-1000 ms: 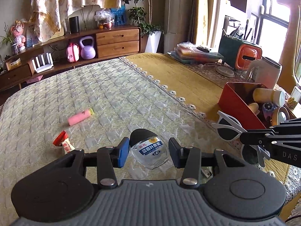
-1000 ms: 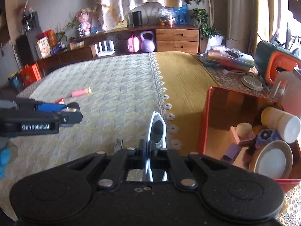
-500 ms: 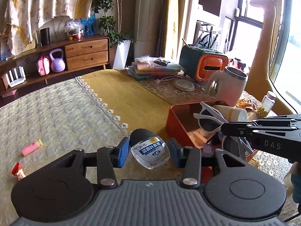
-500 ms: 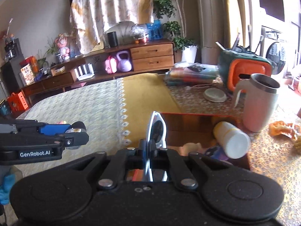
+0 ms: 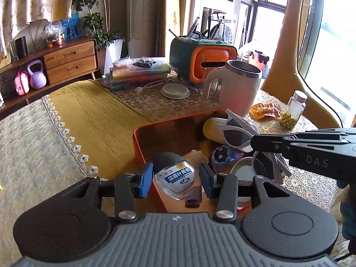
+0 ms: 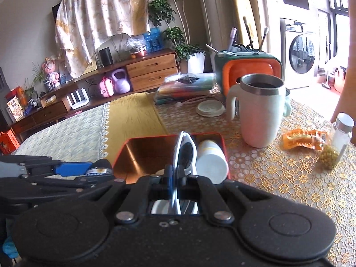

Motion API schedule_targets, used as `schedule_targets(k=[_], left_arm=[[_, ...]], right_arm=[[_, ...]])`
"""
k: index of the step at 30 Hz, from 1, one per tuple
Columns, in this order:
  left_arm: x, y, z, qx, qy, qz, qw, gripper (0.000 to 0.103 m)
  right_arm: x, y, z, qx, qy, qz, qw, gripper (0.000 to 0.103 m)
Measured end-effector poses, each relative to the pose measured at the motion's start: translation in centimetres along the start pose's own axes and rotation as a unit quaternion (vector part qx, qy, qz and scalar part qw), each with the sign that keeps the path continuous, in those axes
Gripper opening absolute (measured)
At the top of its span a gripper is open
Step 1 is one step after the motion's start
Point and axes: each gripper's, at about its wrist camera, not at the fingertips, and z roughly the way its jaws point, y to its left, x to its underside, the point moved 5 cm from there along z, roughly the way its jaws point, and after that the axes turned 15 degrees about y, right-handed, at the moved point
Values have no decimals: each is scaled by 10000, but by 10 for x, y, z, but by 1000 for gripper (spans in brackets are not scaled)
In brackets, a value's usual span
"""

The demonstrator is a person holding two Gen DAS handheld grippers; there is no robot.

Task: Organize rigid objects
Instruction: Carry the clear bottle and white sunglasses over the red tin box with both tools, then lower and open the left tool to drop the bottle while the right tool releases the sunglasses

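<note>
Pale handled mug (image 5: 239, 89) beside a round lid (image 5: 175, 90), orange-fronted holder (image 5: 203, 63) behind, purple kettlebell (image 6: 120, 81) under the sideboard.

At lower centre of the frame the right gripper (image 6: 175, 178) was clamped on white sunglasses (image 6: 185, 153), held edge-on above the red tin (image 6: 142, 142). A white bottle (image 6: 211, 160) lay inside it. At left, the left gripper (image 6: 89, 170) gripped a black-capped bottle (image 6: 101, 166). A mug (image 6: 260, 111) stood upper right.

I count two grippers (image 5: 176, 178) (image 6: 175, 175), one red bin (image 6: 120, 153), one pair of sunglasses (image 6: 185, 153), one small bottle (image 5: 175, 179) — plus one mug (image 6: 260, 113), one jar (image 6: 338, 140), two kettlebells (image 5: 36, 74) (image 5: 21, 82).
</note>
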Motion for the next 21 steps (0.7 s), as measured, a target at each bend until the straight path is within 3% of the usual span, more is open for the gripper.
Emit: schedule_targets(k=[10, 19, 21], left_arm=[[-23, -20, 49, -37, 315, 115, 9994, 45], [-17, -14, 70, -115, 570, 13, 9983, 45], [-14, -16, 73, -130, 591, 39, 9982, 45]], right_arm=[[8, -7, 13, -208, 104, -27, 9997, 2], [9, -7, 17, -361, 76, 49, 9993, 3], [9, -8, 17, -353, 73, 55, 9993, 8]])
